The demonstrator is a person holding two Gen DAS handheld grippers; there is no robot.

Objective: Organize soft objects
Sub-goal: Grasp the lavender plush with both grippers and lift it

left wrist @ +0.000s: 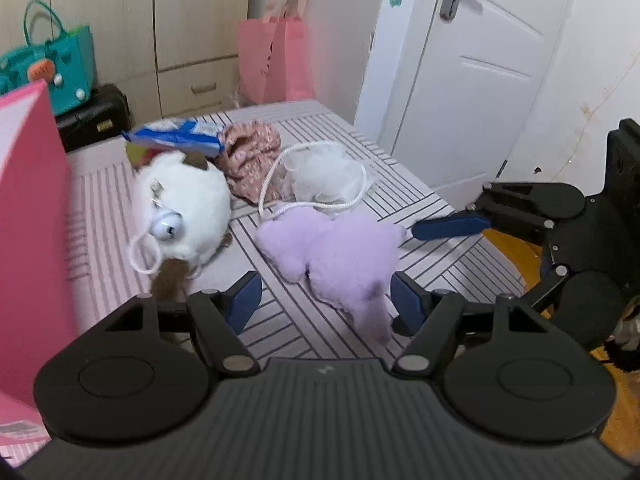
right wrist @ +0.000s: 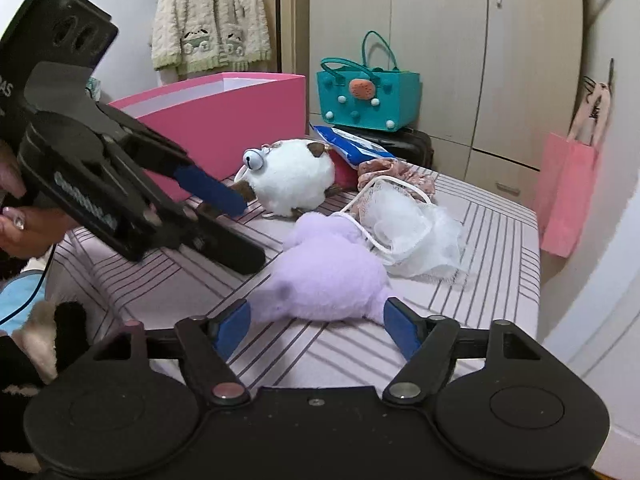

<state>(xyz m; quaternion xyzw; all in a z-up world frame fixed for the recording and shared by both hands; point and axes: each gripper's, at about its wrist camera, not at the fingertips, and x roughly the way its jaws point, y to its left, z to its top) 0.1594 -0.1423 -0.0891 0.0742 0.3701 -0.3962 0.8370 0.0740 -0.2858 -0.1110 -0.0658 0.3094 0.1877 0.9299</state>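
Observation:
A lilac plush (left wrist: 340, 248) (right wrist: 332, 276) lies on the striped pink surface (left wrist: 420, 208) (right wrist: 500, 240). My left gripper (left wrist: 326, 306) stands open just in front of it, with one fluffy end of the plush reaching between the blue fingers and neither pad pressing. My right gripper (right wrist: 318, 320) is open too and straddles the plush's near edge without squeezing it. Behind sit a round white plush with a bulging eye (left wrist: 184, 208) (right wrist: 292, 176), a white mesh pouch with a cord (left wrist: 324, 178) (right wrist: 416, 232) and a pink floral cloth (left wrist: 252, 152) (right wrist: 396, 170).
An open pink box (left wrist: 28, 200) (right wrist: 224, 120) stands at the left of the surface. A blue packet (left wrist: 176, 138) (right wrist: 356, 146) lies behind the white plush. A teal bag (left wrist: 60, 68) (right wrist: 368, 96), a pink paper bag (left wrist: 276, 56) (right wrist: 564, 196) and a white door (left wrist: 480, 60) lie beyond.

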